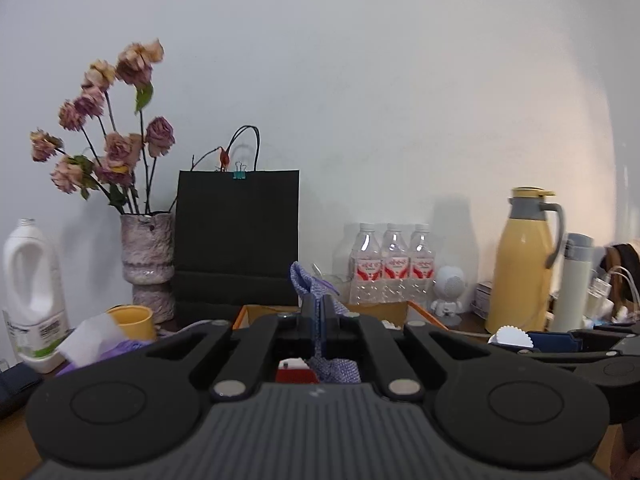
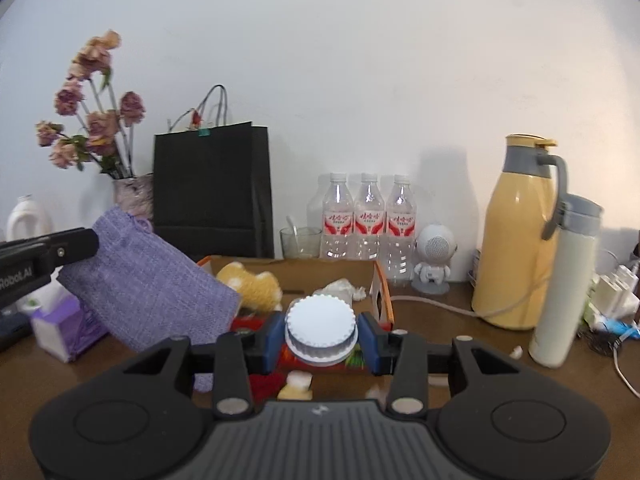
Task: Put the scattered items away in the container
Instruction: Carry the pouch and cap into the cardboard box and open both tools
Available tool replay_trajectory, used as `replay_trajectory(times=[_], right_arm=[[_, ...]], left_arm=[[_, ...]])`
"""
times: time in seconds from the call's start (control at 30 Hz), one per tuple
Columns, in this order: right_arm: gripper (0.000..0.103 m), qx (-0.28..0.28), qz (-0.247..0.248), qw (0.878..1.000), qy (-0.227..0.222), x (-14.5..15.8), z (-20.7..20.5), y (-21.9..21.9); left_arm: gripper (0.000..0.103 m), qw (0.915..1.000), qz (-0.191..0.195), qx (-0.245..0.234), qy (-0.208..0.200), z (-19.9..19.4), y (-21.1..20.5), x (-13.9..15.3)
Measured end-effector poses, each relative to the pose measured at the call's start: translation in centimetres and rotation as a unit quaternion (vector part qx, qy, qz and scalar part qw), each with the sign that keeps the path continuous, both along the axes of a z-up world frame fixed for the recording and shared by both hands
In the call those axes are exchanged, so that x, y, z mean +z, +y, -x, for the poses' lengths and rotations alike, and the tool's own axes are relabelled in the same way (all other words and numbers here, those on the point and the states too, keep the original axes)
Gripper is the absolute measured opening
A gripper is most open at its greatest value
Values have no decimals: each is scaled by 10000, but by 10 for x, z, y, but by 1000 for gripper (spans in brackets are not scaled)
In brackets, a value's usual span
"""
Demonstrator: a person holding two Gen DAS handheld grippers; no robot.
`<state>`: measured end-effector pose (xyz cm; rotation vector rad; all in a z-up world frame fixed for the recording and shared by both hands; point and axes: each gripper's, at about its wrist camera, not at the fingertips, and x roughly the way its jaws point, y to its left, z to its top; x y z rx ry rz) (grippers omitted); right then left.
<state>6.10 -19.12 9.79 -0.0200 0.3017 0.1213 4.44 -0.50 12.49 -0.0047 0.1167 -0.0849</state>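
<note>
Step in hand, as judged from the scene: carry both held items to the cardboard box (image 2: 332, 270) and release them inside it.

Procedure for a clean placement:
- Bring each item over the open box before letting go. The box sits just beyond both grippers, in front of the water bottles (image 2: 366, 216).
- Keep the hanging purple cloth pouch (image 2: 148, 284) clear of the near box wall; it is limp and may catch on the edge.
- Lower the white round lid (image 2: 321, 326) level, so it does not roll out after release.
- Choose a free spot. The box already contains a yellow plush toy (image 2: 250, 280) and a crumpled white tissue (image 2: 340, 288).
- Avoid the tissue pack (image 2: 64, 326) to the left and the yellow jug (image 2: 520, 232) to the right.

Jaw state:
- Left gripper (image 1: 319, 312): jaws fully closed, pinching the pouch, which hangs below and left of centre.
- Right gripper (image 2: 321, 338): jaws partly open, pressed on both sides of the lid, which is held flat between the blue pads (image 2: 272, 338).
</note>
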Motion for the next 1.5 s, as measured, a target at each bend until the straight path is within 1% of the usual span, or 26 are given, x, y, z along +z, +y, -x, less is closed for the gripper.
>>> replay_trajectory(times=[0.13,0.4,0.5,0.53,0.57,0.63,0.67,0.7,0.73,0.77,0.83,0.87,0.9,1.0,1.03,1.1,1.13,1.2,1.23,1.27,1.3,1.33,1.37,1.4,1.43,1.5], right_arm=[[39,34,1,10000,-38,6,-57,8],[39,183,-40,9997,161,14,-186,22],[39,191,72,9995,221,18,-222,26],[39,230,55,9993,289,20,-234,24],[39,248,54,9984,497,21,-247,23],[39,224,-86,9894,1431,24,-283,17],[39,331,-278,9782,2030,25,-304,12],[39,428,-555,9643,2556,25,-326,5],[39,474,-742,9507,2972,26,-345,0],[39,439,-807,9391,3312,26,-363,-3],[39,322,-647,9250,3730,26,-391,-3],[39,270,-584,9178,3918,25,-403,-2],[39,235,-530,9127,4046,23,-412,0],[39,284,-355,9000,4335,8,-428,13],[39,316,-370,8970,4393,2,-432,18],[39,368,-483,8900,4520,-17,-439,32],[39,382,-449,8859,4601,-28,-442,37],[41,306,-166,8775,4784,-53,-446,52],[46,284,-94,8762,4811,-62,-446,56],[59,265,-65,8750,4833,-66,-445,58],[67,249,-26,8745,4845,-70,-445,57],[69,154,11,8747,4845,-70,-445,55],[72,106,-12,8740,4859,-67,-444,52],[73,127,-100,8739,4858,-62,-442,47],[74,129,-175,8757,4823,-55,-439,41],[81,40,-212,8814,4718,-37,-429,29]], left_arm=[[3,9998,-56,166,4,-59,-1,-1],[3,9993,158,210,266,-181,3,7],[3,9994,-17,274,214,-212,-1,10],[3,9990,-83,337,271,-222,-2,11],[3,9978,-96,337,563,-235,-1,13],[3,9861,174,125,1647,-275,7,19],[3,9768,316,2,2119,-297,13,21],[3,9676,304,38,2508,-320,16,23],[3,9598,225,57,2799,-340,18,24],[3,9494,277,9,3128,-359,22,22],[3,9163,527,-60,3971,-399,33,10],[3,9029,616,-31,4254,-413,37,3],[3,8944,580,56,4435,-422,40,-3],[4,8782,315,-9,4773,-436,39,-23],[5,8733,234,-57,4865,-439,37,-33],[9,8593,100,72,5113,-444,35,-56],[12,8553,28,89,5180,-444,33,-64],[18,8627,-111,16,5056,-441,30,-66],[31,8605,-128,-6,5093,-440,30,-64],[69,8586,-152,7,5123,-439,30,-62],[84,8581,-201,61,5130,-439,30,-58],[96,8597,-253,69,5100,-438,31,-54],[97,8609,-276,6,5081,-436,31,-51],[97,8586,-261,-47,5120,-433,32,-48],[97,8562,-234,-63,5161,-431,33,-44],[98,8562,-235,-51,5161,-422,38,-35]])
